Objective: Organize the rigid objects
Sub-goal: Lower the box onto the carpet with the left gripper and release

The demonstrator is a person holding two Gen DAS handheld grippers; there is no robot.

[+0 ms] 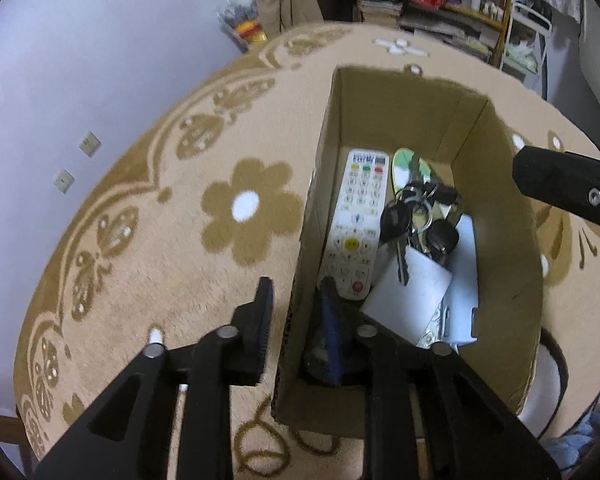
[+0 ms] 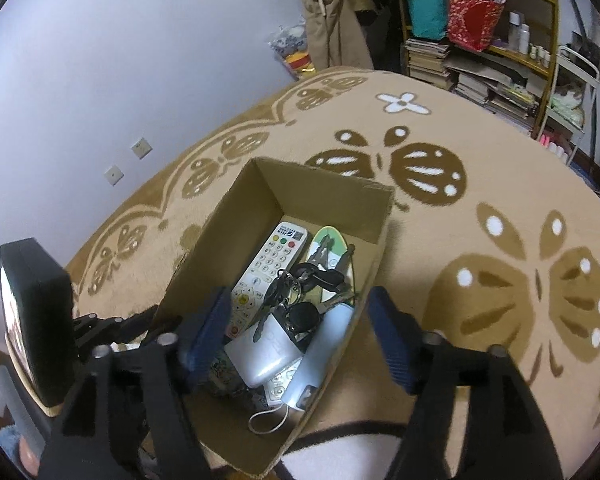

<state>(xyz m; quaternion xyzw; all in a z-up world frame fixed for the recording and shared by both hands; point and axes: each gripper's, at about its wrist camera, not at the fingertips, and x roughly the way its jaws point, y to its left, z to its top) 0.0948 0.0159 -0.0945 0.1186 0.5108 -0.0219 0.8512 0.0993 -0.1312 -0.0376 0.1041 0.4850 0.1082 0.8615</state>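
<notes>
cardboard box (image 2: 236, 196) looks light, its thin walls bendy; best pinched at the rim, one wall per gripper. open-topped, tan, it sits on the flowered rug (image 1: 140, 248) holding a white remote (image 1: 354, 224), keys (image 1: 416, 216) and white gadgets. left gripper (image 1: 296, 320) and right gripper (image 2: 300, 328) each gape wide astride a wall, gripping nothing.

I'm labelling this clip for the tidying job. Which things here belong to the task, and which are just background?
Task things: cardboard box, white remote, bunch of keys, white power bank, left gripper, right gripper, each straddling a box wall.

Background: patterned rug, bookshelf, wall sockets.
</notes>
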